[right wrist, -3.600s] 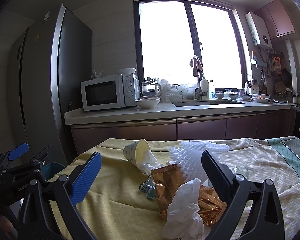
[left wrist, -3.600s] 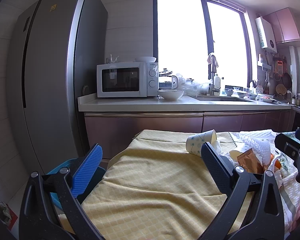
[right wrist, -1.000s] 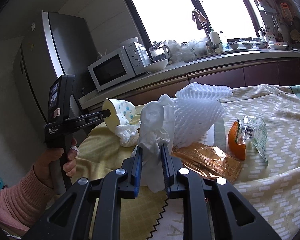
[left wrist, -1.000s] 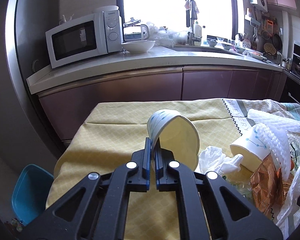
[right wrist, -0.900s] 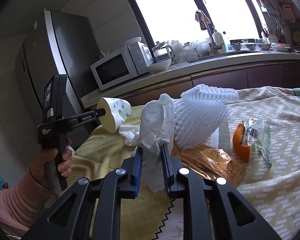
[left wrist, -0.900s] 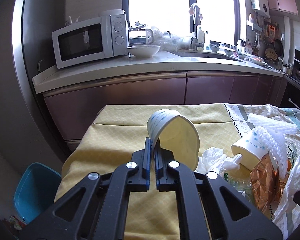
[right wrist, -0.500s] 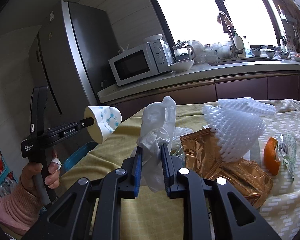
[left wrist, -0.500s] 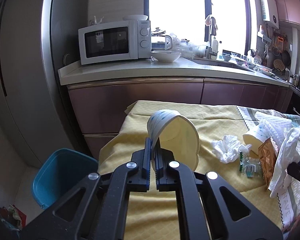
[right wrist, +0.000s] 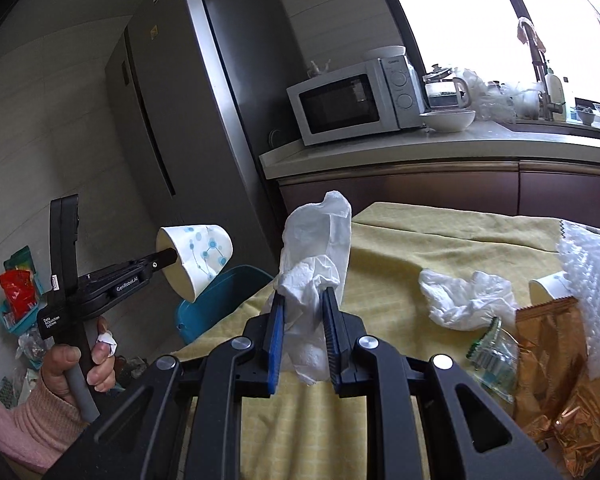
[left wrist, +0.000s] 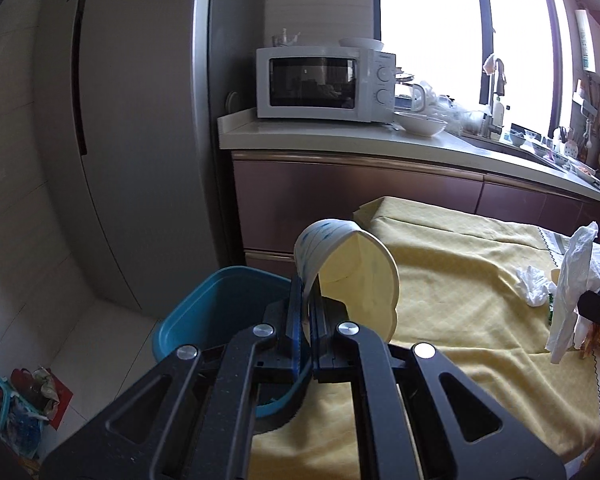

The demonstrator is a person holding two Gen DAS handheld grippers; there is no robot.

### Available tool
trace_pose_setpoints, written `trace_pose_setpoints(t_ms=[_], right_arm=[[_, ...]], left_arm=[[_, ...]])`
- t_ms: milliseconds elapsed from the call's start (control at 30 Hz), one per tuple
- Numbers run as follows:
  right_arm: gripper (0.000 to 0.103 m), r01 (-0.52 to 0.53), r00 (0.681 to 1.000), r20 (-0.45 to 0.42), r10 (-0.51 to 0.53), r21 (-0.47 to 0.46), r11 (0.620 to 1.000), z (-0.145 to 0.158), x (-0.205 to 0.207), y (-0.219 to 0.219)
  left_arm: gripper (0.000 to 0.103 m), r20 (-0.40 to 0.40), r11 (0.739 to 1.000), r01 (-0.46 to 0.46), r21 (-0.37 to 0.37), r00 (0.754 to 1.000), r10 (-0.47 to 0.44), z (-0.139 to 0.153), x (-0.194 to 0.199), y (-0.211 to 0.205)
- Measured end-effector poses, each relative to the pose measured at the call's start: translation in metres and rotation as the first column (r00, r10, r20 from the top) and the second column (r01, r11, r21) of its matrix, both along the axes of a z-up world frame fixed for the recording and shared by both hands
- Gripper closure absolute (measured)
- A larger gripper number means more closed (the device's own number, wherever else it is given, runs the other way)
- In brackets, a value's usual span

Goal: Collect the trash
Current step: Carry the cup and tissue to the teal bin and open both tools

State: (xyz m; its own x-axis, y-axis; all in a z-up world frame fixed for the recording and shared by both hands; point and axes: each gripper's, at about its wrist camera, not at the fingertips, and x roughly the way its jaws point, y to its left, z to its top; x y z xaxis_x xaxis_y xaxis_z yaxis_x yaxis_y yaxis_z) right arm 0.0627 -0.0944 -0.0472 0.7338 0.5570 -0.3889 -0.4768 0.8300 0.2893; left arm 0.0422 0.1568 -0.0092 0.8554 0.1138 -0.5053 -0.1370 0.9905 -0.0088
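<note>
My left gripper is shut on the rim of a white paper cup with blue dots, held in the air past the left end of the table. A teal bin stands on the floor right below and beyond it. The right wrist view shows the same cup at the left gripper, above the bin. My right gripper is shut on a white crumpled tissue over the yellow tablecloth near its left end.
More trash lies at the right of the table: a crumpled tissue, a copper foil wrapper, white foam netting, a second paper cup. A tall fridge and a counter with a microwave stand behind. A hand in a pink sleeve holds the left tool.
Both grippers have swung left along the table, each keeping its load. The cup now hangs past the table's left end above the teal bin, and the tissue follows behind.
</note>
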Motion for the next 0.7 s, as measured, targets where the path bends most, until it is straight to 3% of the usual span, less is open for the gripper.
trace_pose_setpoints(t_ms=[333,700], right_arm=[[0.085,-0.15,0.988,-0.034,0.148,-0.032,0.988,0.009,0.034,0.072],[0.085,-0.23,0.971,-0.092,0.223,-0.084,0.969,0.004,0.067,0.136]], left_arm=[[0.099,-0.048,0.994,-0.108,0.007,0.993,0.108,-0.018,-0.007,0.064],[0.099,-0.103,0.99,-0.14,-0.006,0.985,0.138,-0.048,0.014,0.089]])
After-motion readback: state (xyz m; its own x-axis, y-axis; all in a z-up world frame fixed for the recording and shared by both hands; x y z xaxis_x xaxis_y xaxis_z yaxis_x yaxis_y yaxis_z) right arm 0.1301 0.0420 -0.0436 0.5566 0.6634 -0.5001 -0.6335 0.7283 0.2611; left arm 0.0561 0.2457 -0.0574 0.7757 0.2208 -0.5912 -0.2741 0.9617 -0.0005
